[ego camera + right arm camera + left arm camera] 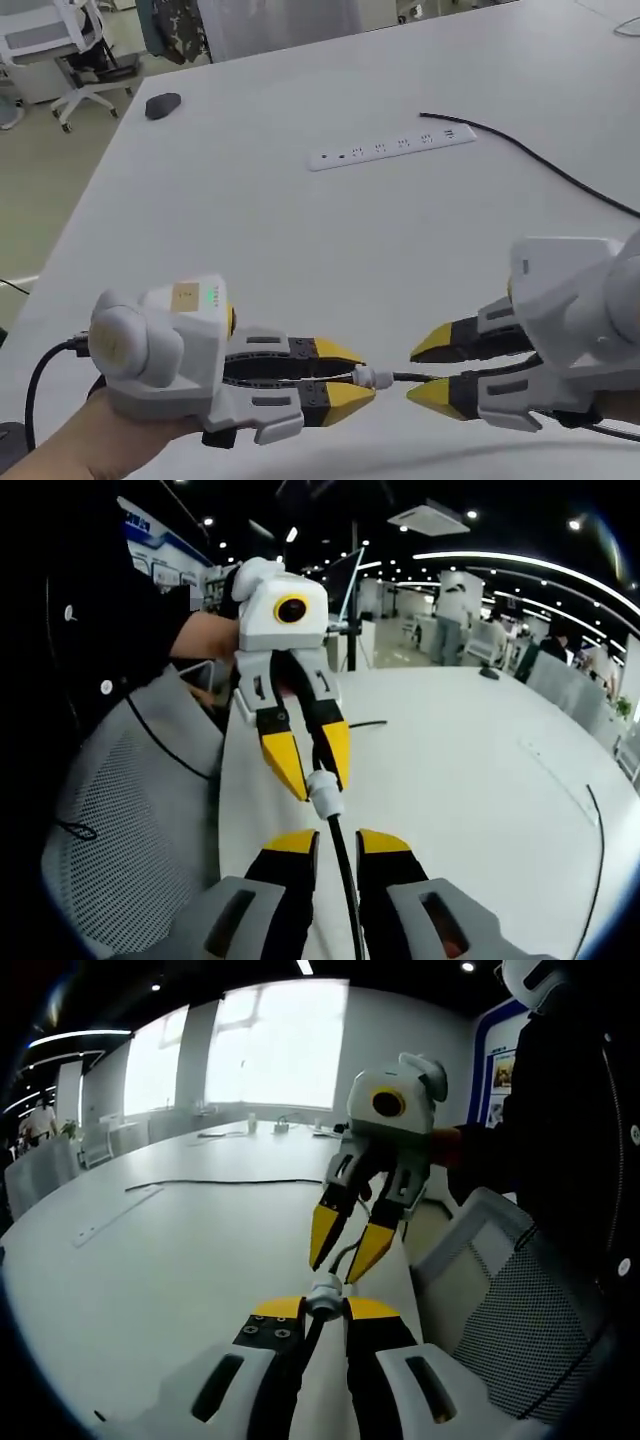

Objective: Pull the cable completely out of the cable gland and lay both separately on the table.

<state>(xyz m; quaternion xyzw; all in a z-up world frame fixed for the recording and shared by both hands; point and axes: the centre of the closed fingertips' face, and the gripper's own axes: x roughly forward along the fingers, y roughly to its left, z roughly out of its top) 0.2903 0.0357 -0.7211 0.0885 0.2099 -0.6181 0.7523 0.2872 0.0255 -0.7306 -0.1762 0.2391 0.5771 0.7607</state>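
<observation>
1. Both tools are up off the table (pixel 300 230) at its near edge, nose to nose, tips nearly meeting. That makes sense for a straight pull along the line of the cable.
2. The left gripper (pixel 362 375), on the left, has its jaws pressed in on the white gland (pixel 372 377), which pokes out just past the yellow tips. A pale strand seems to run back between the jaws, so I'd guess the cable is threaded right through. Holding the gland's body gives a solid anchor.
3. The right gripper (pixel 412 373) comes in from the right with jaws spread, one on each side of the black cable (pixel 405 377), just beside the gland. In the right gripper view the gap is plainly wider than the cable, so it looks lined up but not biting.
4. The cable sits in the gland, nothing is pulled out and neither part is laid down. My read is that this is early, right at the grab.
5. The next move would be closing the right jaws on the cable, then drawing the grippers apart. Things to watch for are the thin cable slipping through the jaws and the gland twisting in the left ones.
6. The far side of the table has a power strip (pixel 392 147) and a black cord (pixel 545 161), well apart from the work. There's plenty of bare tabletop nearby for laying both down.
</observation>
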